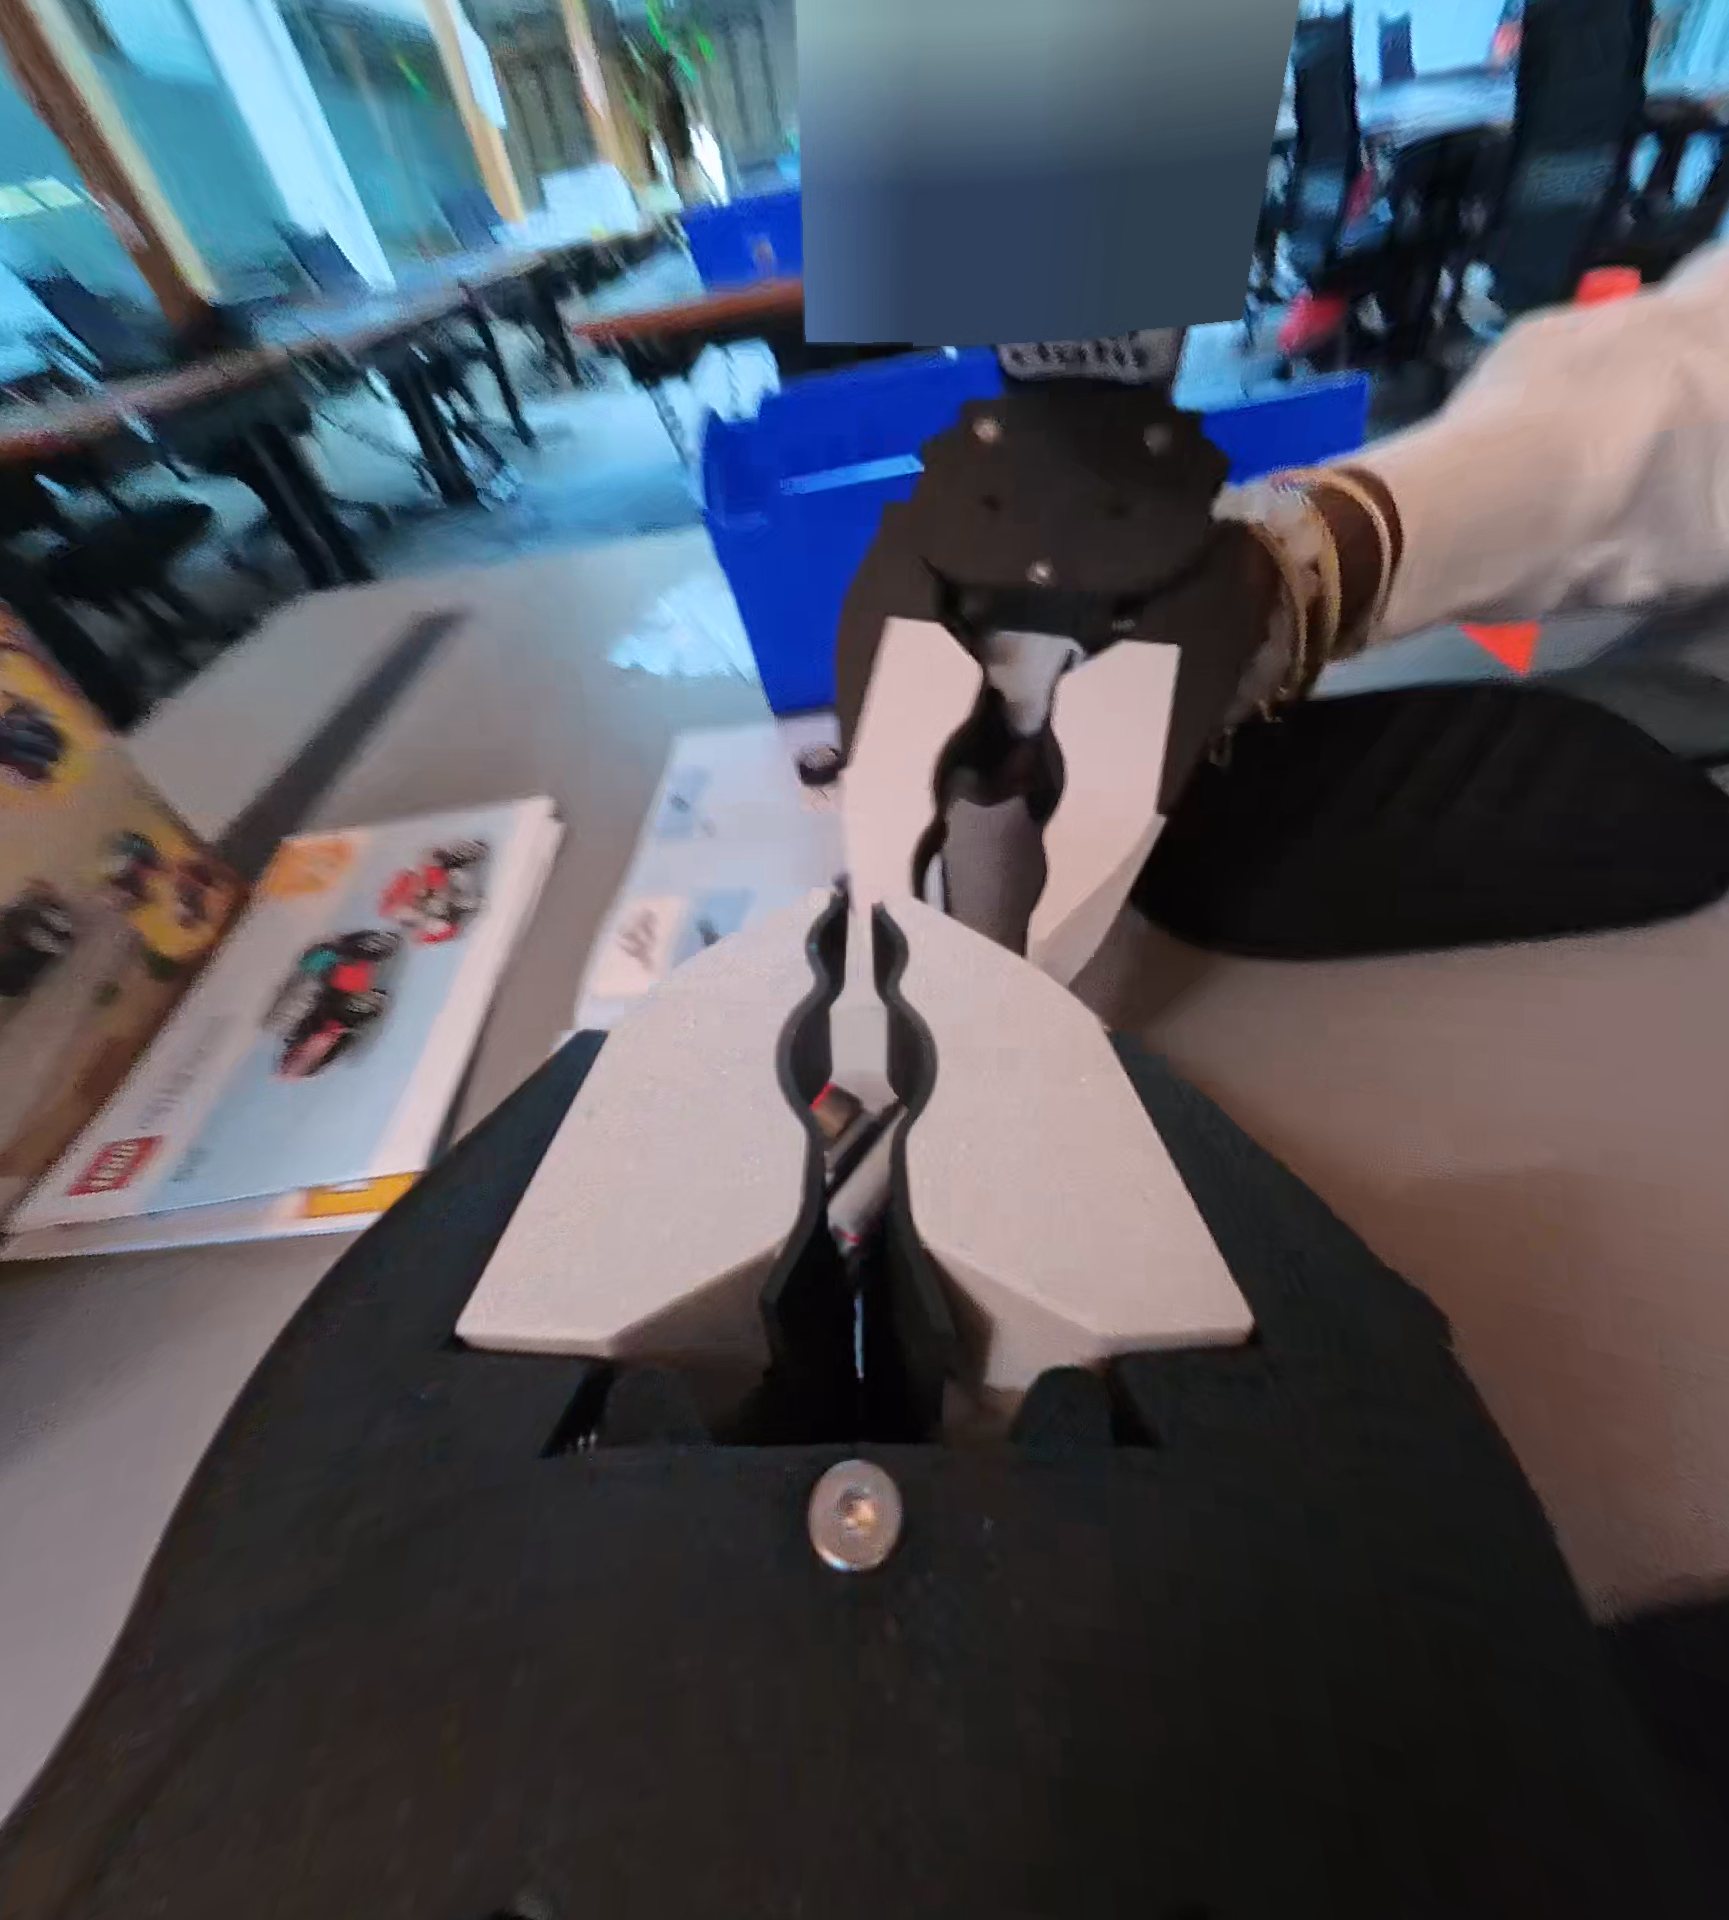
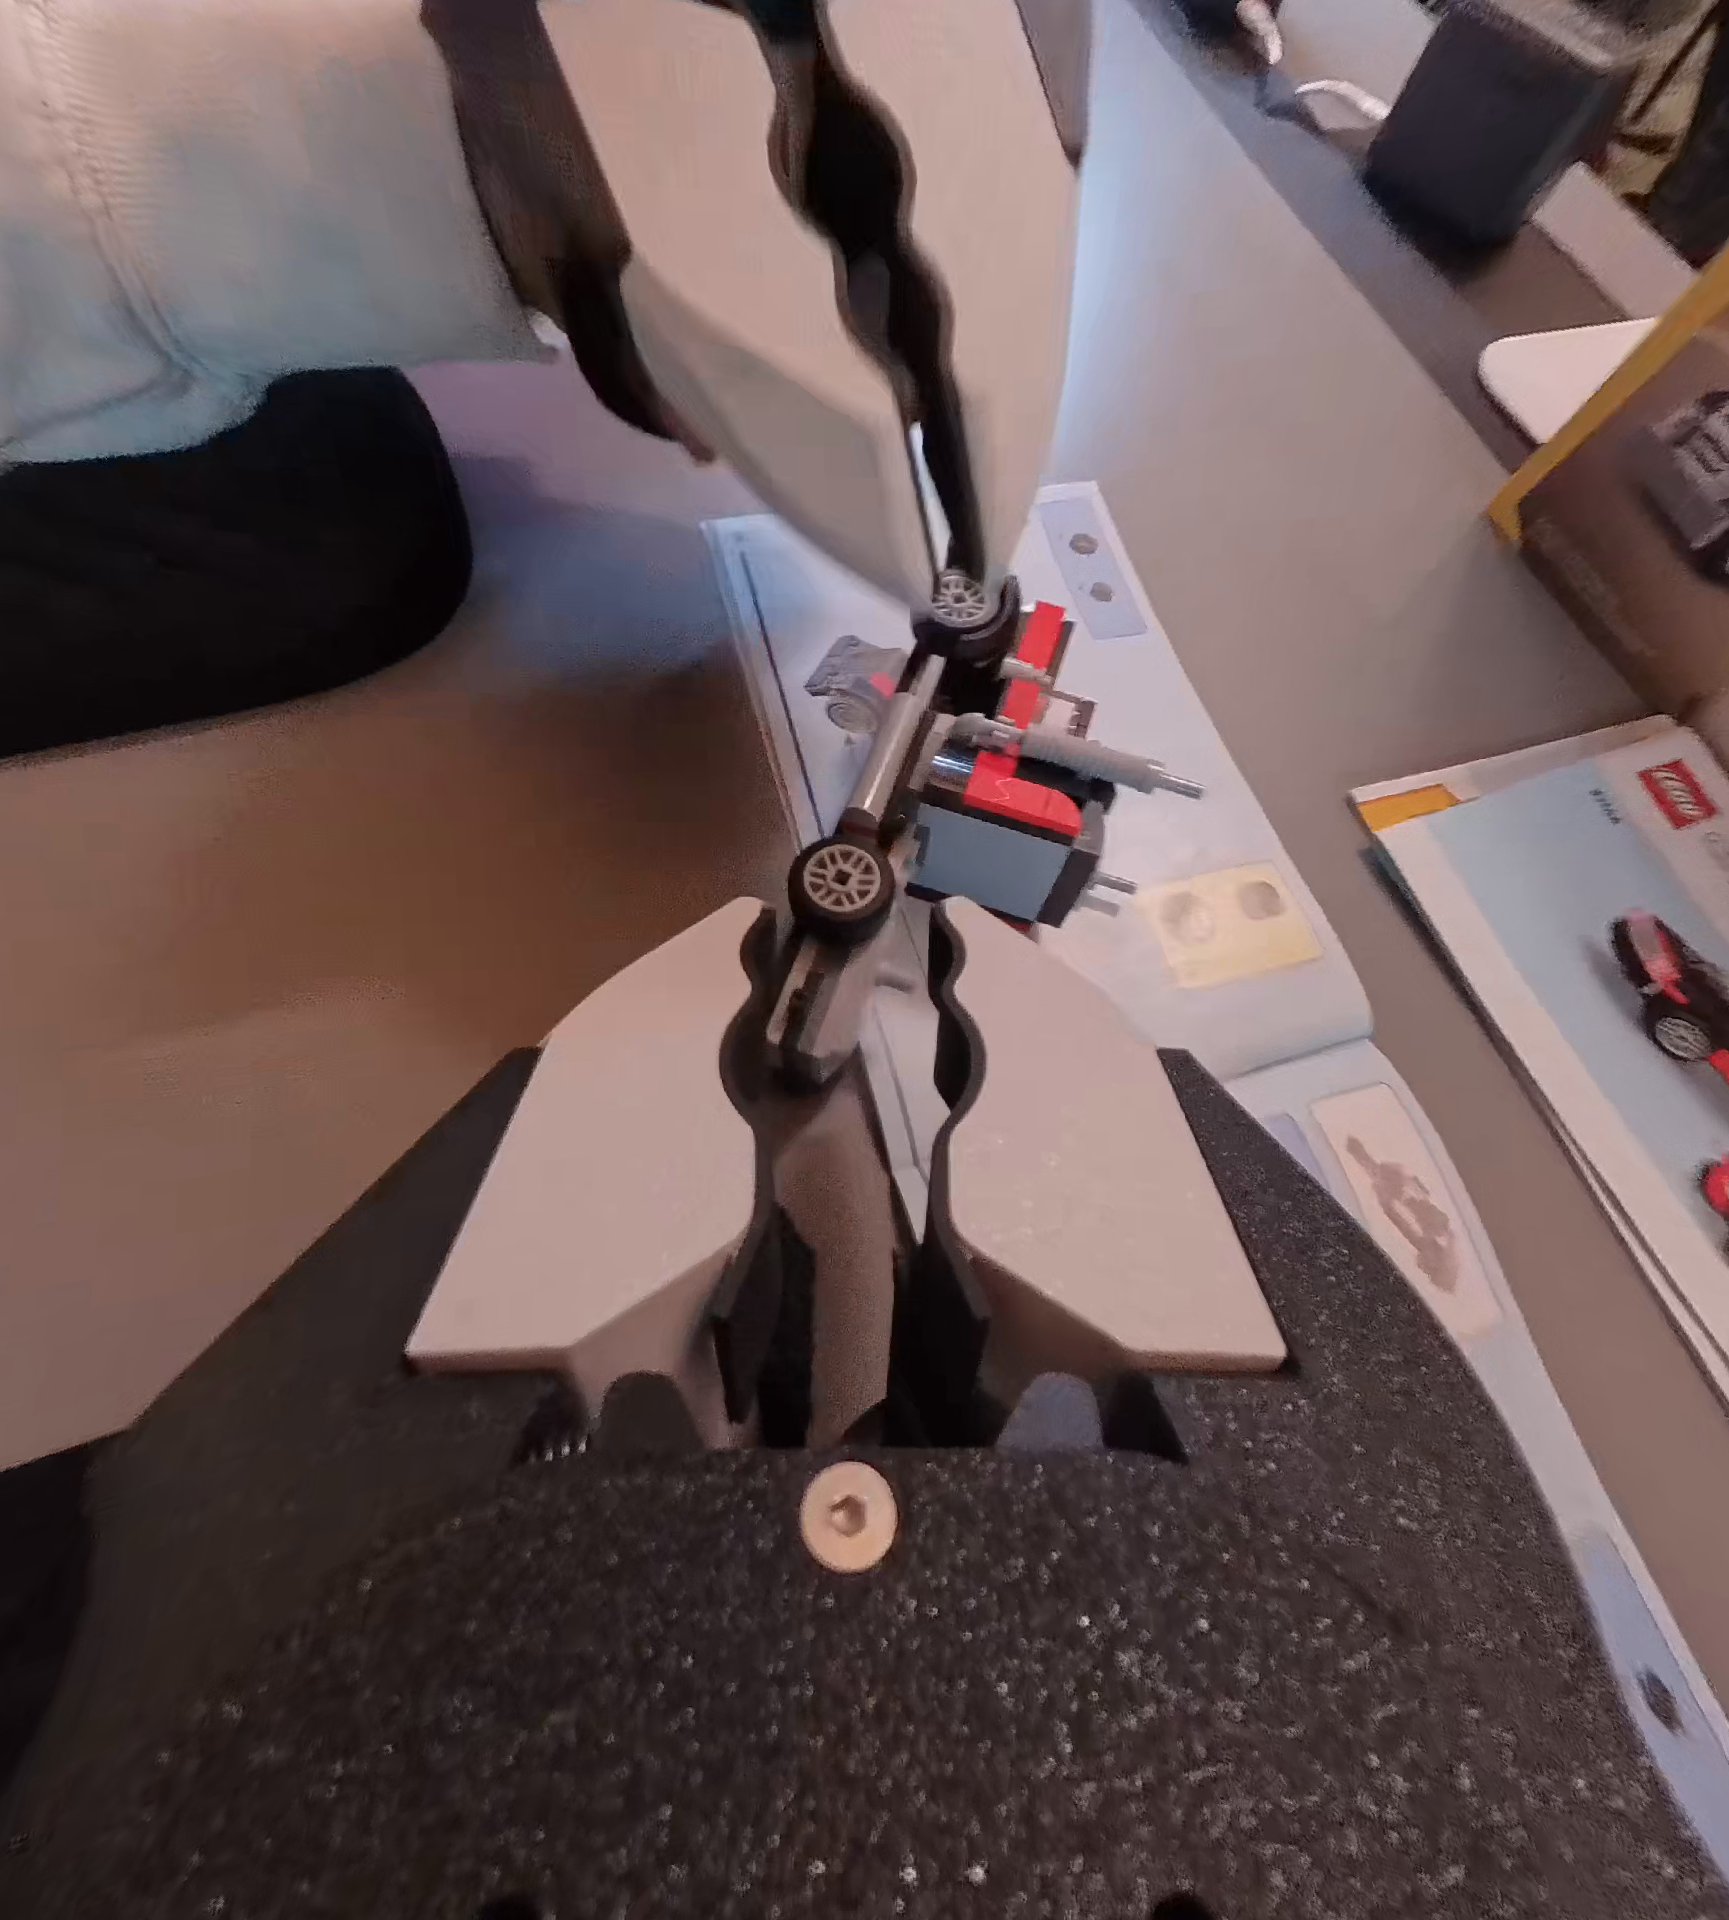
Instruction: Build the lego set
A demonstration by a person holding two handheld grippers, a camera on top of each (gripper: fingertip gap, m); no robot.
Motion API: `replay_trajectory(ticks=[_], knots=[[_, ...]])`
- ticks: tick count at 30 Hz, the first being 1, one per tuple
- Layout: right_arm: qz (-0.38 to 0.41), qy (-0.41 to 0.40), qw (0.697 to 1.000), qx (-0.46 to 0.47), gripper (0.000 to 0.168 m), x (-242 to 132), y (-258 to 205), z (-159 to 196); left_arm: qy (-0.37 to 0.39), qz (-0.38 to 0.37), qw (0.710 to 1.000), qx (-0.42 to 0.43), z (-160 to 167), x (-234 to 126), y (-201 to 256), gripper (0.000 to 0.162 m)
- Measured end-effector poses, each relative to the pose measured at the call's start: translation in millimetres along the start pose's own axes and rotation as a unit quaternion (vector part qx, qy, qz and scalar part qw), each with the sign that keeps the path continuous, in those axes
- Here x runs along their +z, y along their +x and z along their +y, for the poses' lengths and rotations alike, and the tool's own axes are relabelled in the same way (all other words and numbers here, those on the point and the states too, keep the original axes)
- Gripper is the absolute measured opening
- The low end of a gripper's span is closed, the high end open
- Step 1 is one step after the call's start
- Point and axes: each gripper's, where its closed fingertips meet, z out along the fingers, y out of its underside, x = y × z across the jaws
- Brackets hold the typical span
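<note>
A small lego car [image 2: 985, 821] in grey, red and black, with grey-spoked wheels, hangs in the air over an open instruction booklet [image 2: 1213, 935]. My right gripper [image 2: 849, 925] is shut on the car's grey near end. My left gripper [image 2: 953, 577] comes in from above, and its fingers close on the car's far end beside a wheel. In the left wrist view my left gripper [image 1: 860, 914] is nearly closed, and red and black bits of the car [image 1: 844, 1117] show through its gap. The right gripper [image 1: 985, 894] faces it from beyond.
A lego box [image 1: 8, 883] stands at the left, also in the right wrist view [image 2: 1691, 468]. A closed booklet [image 1: 320, 1018] lies beside it. A black cloth pad [image 1: 1442, 821] and a person's white sleeve [image 1: 1618, 416] are at the right. A blue bin [image 1: 808, 520] stands behind. Spacing between my two grippers at the tips: around 6 cm.
</note>
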Motion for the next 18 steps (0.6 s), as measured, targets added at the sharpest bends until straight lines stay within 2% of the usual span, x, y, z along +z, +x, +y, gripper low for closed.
replay_trajectory(ticks=[2, 4, 9, 13, 18], knots=[[0.016, 0.007, 1.000, 0.009, 0.028, -15, 4, 0, 0.023, -0.019, 1.000, 0.005, -4, -10, -6, 0.005], [0.031, -0.005, 0.999, 0.031, 0.029, -32, 10, 8, 0.008, -0.004, 1.000, -0.004, 5, -10, -3, 0.005], [0.110, -0.057, 0.982, 0.143, 0.035, -75, 40, 58, -0.026, -0.008, 1.000, 0.007, 17, 0, -3, 0.009], [0.150, -0.084, 0.968, 0.181, 0.034, -84, 56, 84, -0.016, -0.034, 0.999, 0.013, 14, -3, -11, 0.011], [0.294, -0.162, 0.922, 0.194, 0.041, -109, 85, 118, 0.011, -0.071, 0.997, 0.019, 6, -11, -22, 0.011]])
